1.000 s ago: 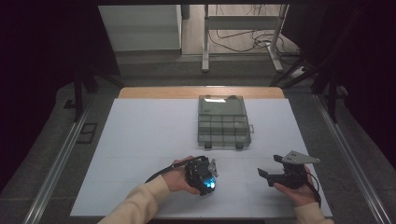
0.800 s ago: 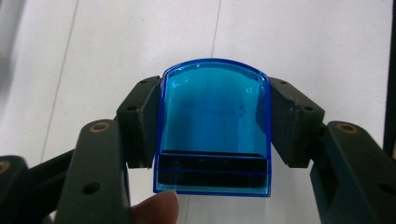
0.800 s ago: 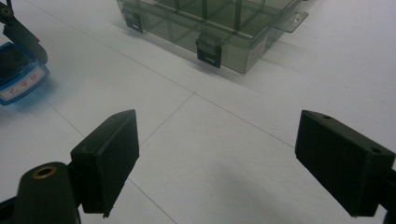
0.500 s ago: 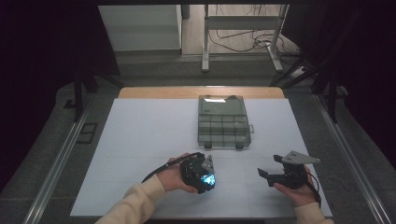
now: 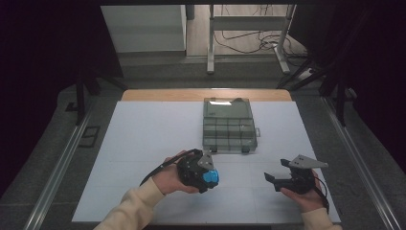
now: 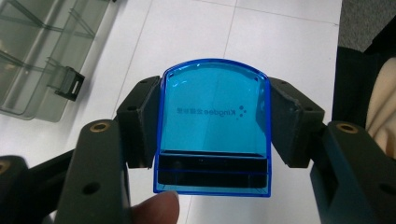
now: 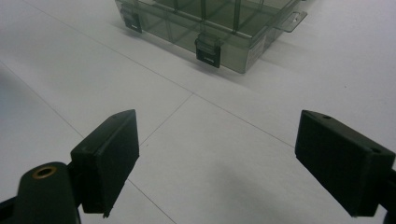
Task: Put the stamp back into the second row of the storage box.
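Blue plastic piece clamped between left gripper fingers; right gripper fingers wide.

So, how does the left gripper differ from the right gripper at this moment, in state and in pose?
1. The left gripper is shut on a blue transparent case; the right gripper is open and holds nothing.
2. In the high view, the left gripper lies nearer the compartment box; the right gripper is farther off, toward the table's right edge.
Both are hand-held, black-jawed and above the white table.
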A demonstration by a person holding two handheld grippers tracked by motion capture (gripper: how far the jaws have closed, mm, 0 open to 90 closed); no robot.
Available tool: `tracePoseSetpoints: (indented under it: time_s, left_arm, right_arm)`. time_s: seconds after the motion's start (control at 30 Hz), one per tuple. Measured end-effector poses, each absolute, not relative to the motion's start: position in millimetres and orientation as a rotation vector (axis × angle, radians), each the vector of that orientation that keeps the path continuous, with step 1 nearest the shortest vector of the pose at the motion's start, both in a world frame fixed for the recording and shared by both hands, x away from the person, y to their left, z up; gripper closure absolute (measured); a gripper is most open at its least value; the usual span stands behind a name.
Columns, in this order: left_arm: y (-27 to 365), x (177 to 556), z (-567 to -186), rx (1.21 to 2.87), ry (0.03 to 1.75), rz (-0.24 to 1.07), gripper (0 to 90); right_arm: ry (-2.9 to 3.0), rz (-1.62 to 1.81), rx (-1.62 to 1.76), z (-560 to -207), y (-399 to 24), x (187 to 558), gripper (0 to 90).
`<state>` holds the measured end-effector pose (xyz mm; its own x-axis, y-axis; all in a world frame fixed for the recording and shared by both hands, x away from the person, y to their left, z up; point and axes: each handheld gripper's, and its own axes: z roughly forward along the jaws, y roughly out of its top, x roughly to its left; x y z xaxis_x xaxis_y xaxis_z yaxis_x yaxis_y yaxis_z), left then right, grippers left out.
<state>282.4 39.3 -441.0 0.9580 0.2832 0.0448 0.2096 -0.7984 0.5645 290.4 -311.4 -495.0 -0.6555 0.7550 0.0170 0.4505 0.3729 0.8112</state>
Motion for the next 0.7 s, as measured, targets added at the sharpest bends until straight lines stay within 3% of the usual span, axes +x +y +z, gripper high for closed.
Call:
tracePoseSetpoints:
  time_s: [0.7]
  left_arm:
    - [31,331,-438,2.505,0.44,0.185,41.4]
  right_arm:
    - [2.284,1.186,1.048,-495,-311,291,14.0]
